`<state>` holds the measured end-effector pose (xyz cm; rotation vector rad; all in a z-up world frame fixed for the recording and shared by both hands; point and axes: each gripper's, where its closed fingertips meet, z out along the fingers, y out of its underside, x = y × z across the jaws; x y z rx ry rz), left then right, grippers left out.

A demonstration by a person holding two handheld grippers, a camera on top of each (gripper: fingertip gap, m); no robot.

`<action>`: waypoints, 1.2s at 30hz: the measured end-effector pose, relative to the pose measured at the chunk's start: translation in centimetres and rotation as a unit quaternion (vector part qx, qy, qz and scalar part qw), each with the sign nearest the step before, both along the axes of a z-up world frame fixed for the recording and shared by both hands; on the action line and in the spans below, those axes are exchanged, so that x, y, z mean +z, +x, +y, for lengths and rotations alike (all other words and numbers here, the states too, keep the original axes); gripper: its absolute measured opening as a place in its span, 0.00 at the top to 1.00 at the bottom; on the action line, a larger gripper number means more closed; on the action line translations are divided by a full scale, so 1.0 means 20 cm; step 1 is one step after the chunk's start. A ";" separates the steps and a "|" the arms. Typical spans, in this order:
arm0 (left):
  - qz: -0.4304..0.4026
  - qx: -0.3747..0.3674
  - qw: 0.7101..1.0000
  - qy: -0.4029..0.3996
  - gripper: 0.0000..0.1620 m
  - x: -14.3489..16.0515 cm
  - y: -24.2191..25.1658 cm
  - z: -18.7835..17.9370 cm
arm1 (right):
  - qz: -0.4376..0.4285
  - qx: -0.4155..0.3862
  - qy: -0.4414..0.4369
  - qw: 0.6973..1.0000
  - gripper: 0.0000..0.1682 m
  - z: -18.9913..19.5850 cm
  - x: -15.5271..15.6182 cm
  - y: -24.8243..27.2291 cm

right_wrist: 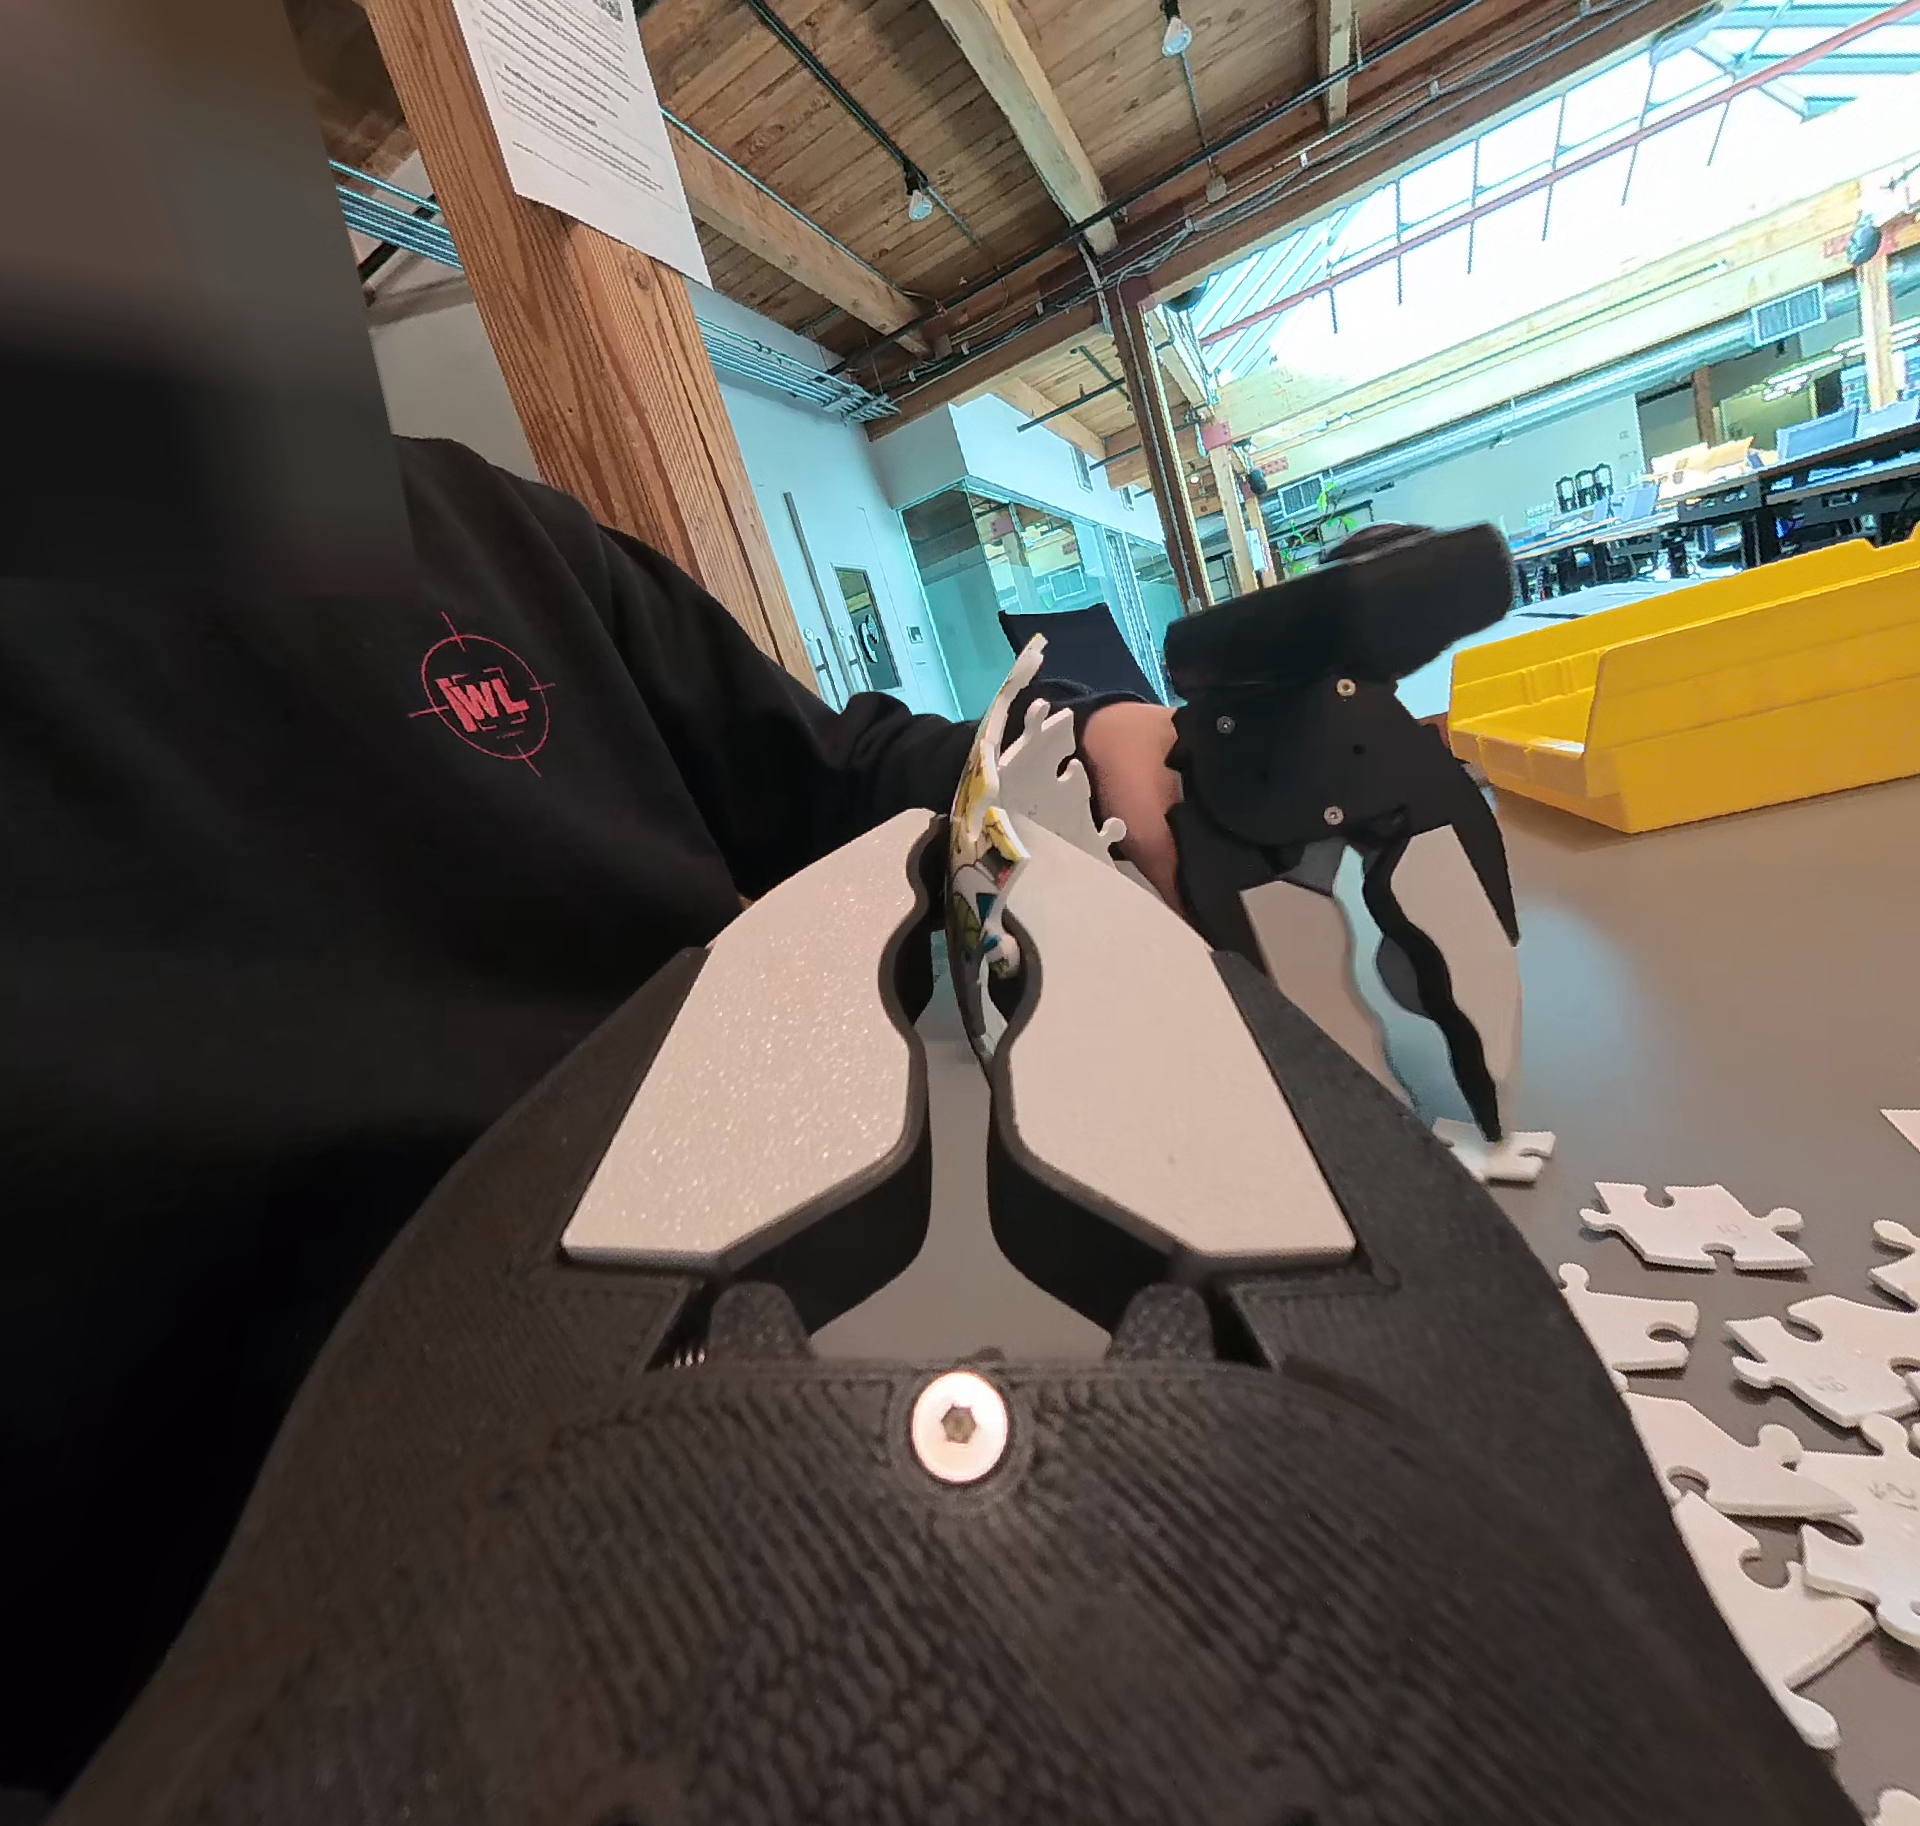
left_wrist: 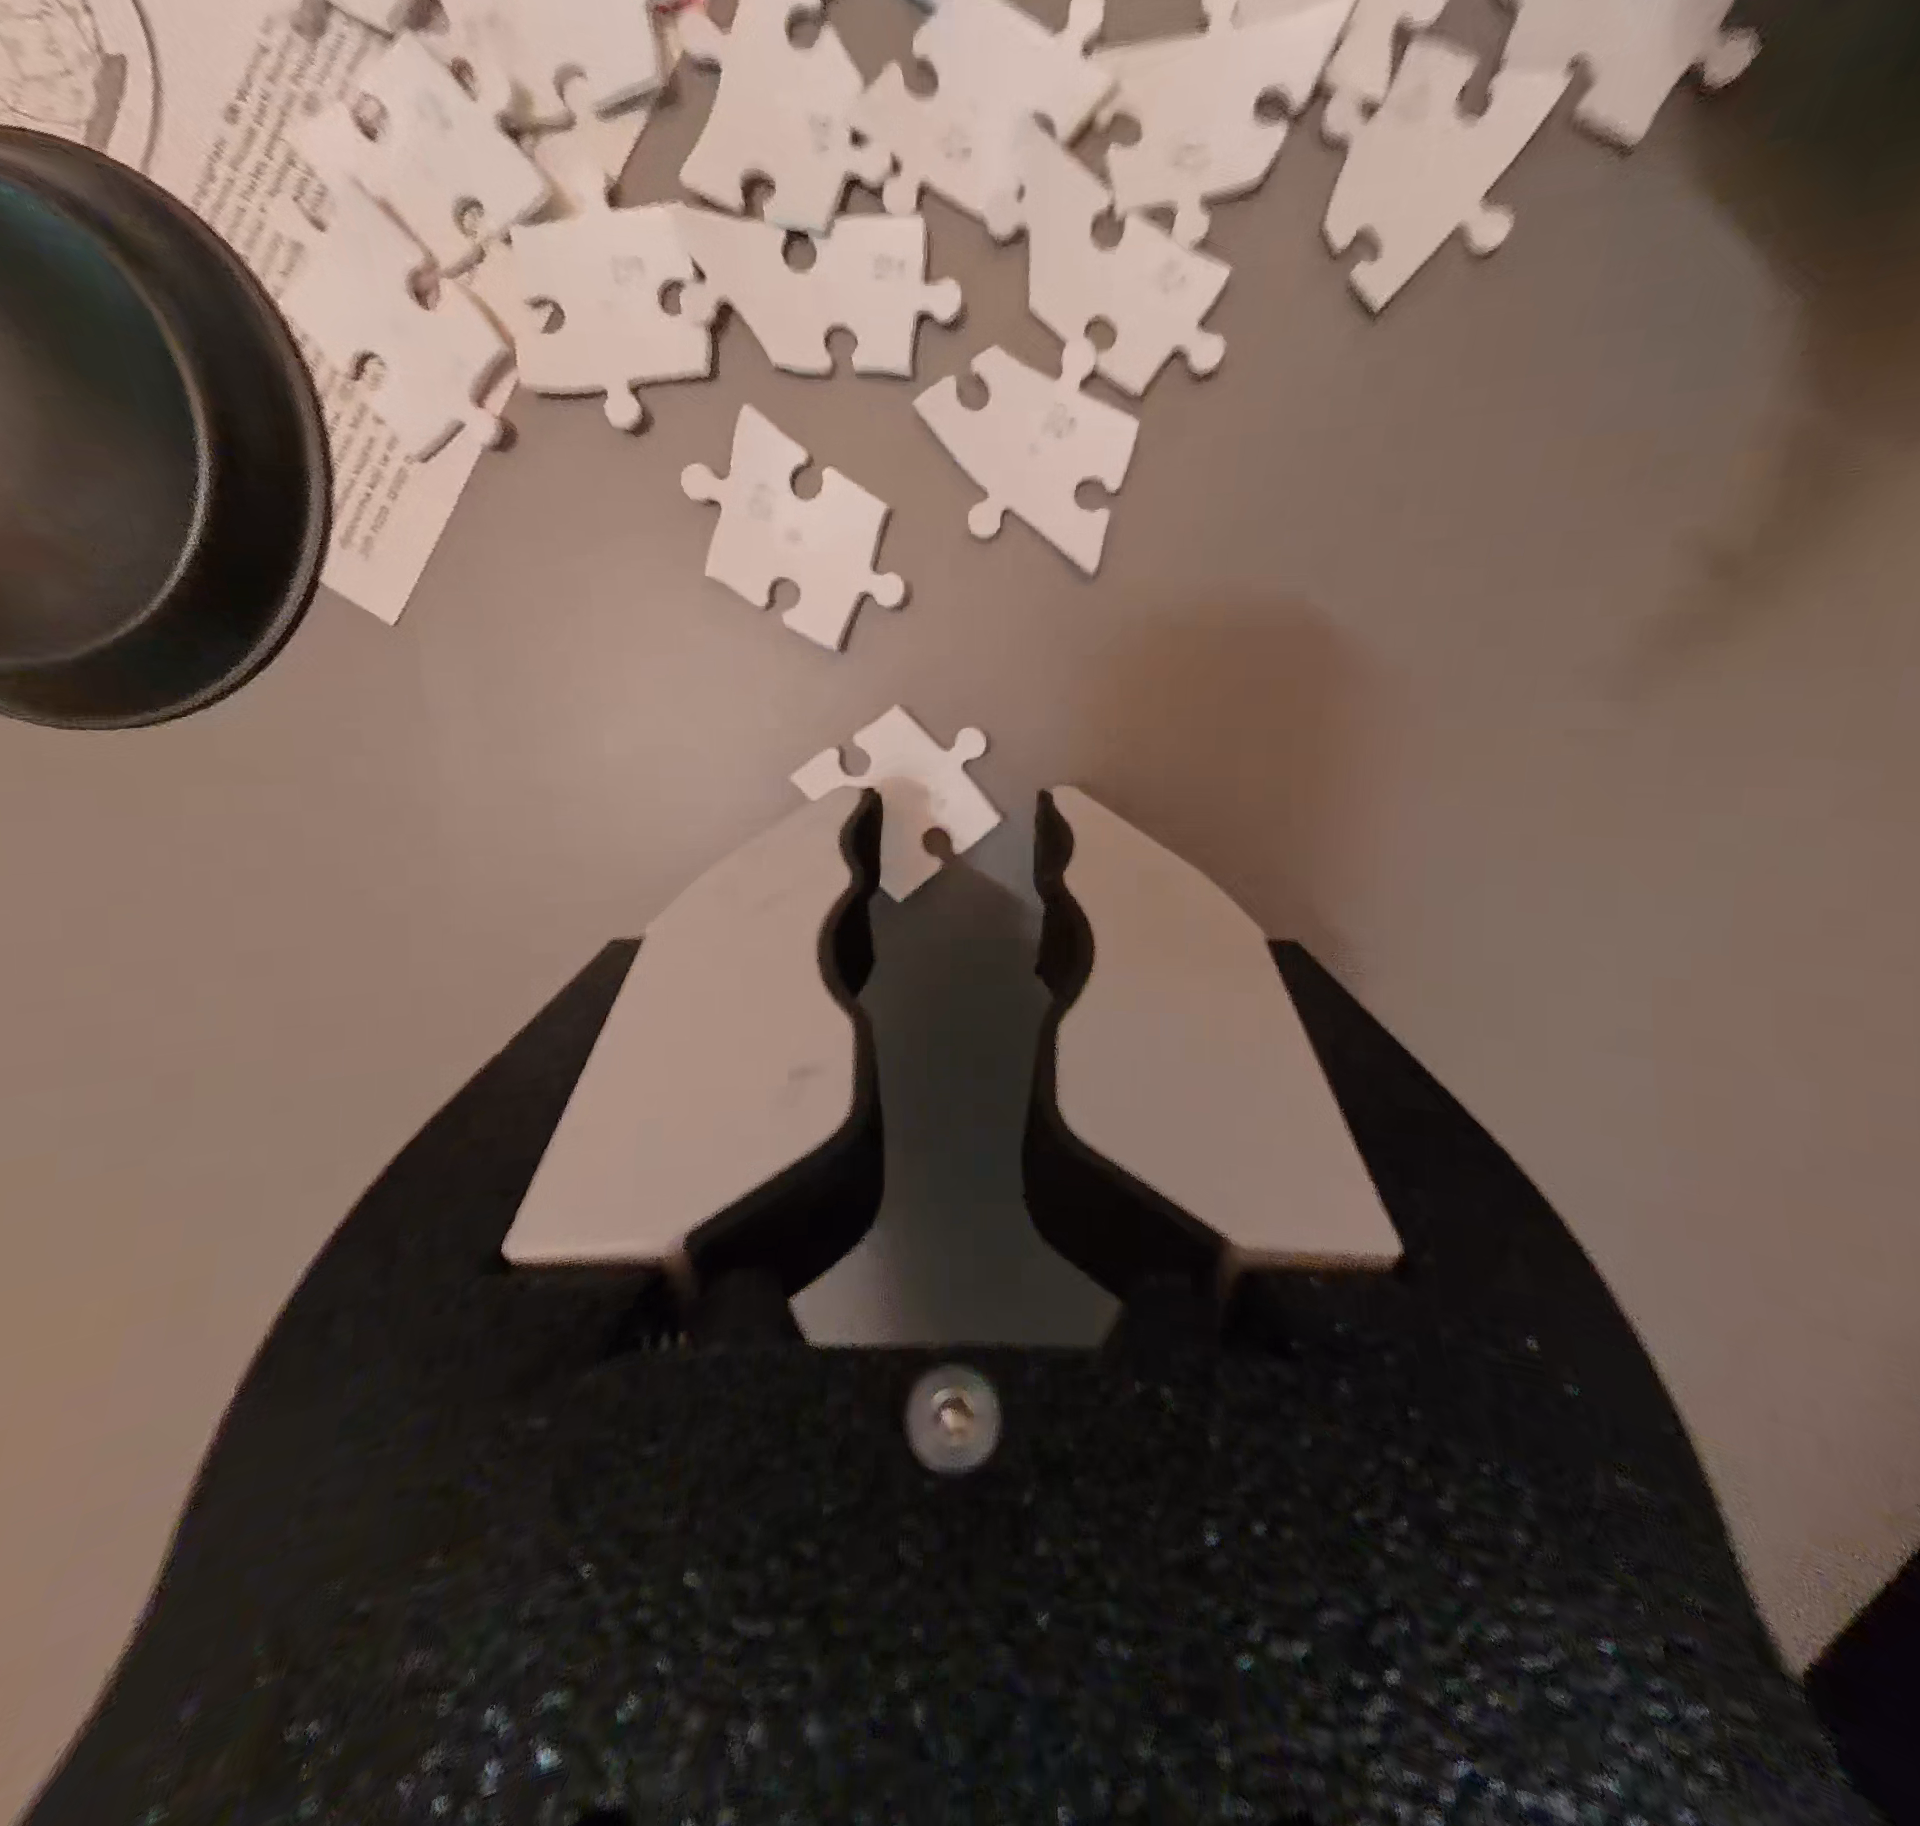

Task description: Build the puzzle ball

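Note:
My left gripper [left_wrist: 956, 805] points down at the grey table, jaws open. A single white puzzle piece [left_wrist: 914, 789] lies flat between its fingertips, against the left one. Several loose white pieces [left_wrist: 821, 290] lie scattered beyond it. My right gripper [right_wrist: 982, 841] is shut on a curved section of joined puzzle pieces [right_wrist: 1039, 758], printed in colour on one side and white on the other, held upright above the table. The right wrist view also shows the left gripper [right_wrist: 1455, 1122], its tips on the single white piece [right_wrist: 1507, 1158], with more loose pieces [right_wrist: 1766, 1413] at the lower right.
A black ring-shaped holder [left_wrist: 260, 426] stands at the left on a printed instruction sheet [left_wrist: 301, 176]. A yellow bin [right_wrist: 1683, 706] sits at the far right of the table. A person in a black sweatshirt [right_wrist: 416, 789] is close behind my right gripper, in front of a wooden post [right_wrist: 582, 322]. Tip to tip, the grippers are about 20 centimeters apart.

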<state>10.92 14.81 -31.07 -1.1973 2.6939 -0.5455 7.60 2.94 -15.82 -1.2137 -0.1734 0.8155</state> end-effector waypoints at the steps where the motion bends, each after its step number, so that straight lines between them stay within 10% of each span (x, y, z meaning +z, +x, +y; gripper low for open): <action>1: -0.008 -0.001 1.000 0.008 0.86 -0.01 0.01 0.02 | 0.000 0.001 0.000 1.000 0.97 0.00 0.00 0.00; 17: -0.047 -0.299 0.951 -0.065 0.92 0.00 -0.05 0.12 | 0.000 0.004 -0.001 1.000 0.97 0.00 -0.01 -0.01; 27: -0.134 -0.177 0.975 0.005 0.78 0.06 0.00 0.16 | 0.007 0.003 0.003 1.000 0.97 0.00 0.00 0.00; 36: -0.069 -0.145 0.985 -0.065 0.88 -0.01 -0.02 0.14 | 0.004 0.002 0.000 1.000 0.97 0.00 -0.01 0.00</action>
